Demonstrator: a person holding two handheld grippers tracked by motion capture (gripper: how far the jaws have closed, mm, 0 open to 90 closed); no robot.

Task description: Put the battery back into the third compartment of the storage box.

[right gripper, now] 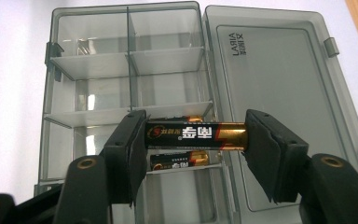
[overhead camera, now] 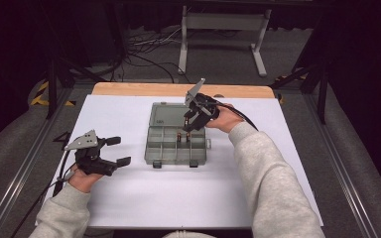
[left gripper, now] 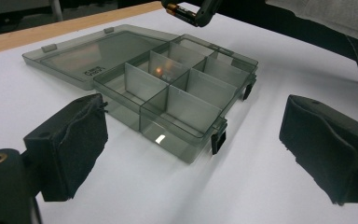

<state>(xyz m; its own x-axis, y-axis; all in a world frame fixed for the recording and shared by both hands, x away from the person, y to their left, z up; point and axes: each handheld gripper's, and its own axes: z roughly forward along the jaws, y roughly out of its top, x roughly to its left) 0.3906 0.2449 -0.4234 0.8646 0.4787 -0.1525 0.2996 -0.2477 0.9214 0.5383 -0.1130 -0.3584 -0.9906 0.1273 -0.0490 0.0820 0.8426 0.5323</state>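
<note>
On the white table sheet (overhead camera: 129, 198) lies one smoky-grey clear plastic organiser box (overhead camera: 171, 148) with its hinged lid (overhead camera: 166, 115) folded flat open. Two black-and-gold cylindrical batteries are visible in the right gripper view: one battery (right gripper: 193, 134) is clenched end to end between the pads of the right gripper (right gripper: 193, 137), held level above the box's compartments near the lid hinge; the second battery (right gripper: 179, 161) lies in a compartment just beneath it. Well apart, to the box's left, the left gripper (overhead camera: 113, 151) hovers released, jaws spread wide, grasping nothing.
</note>
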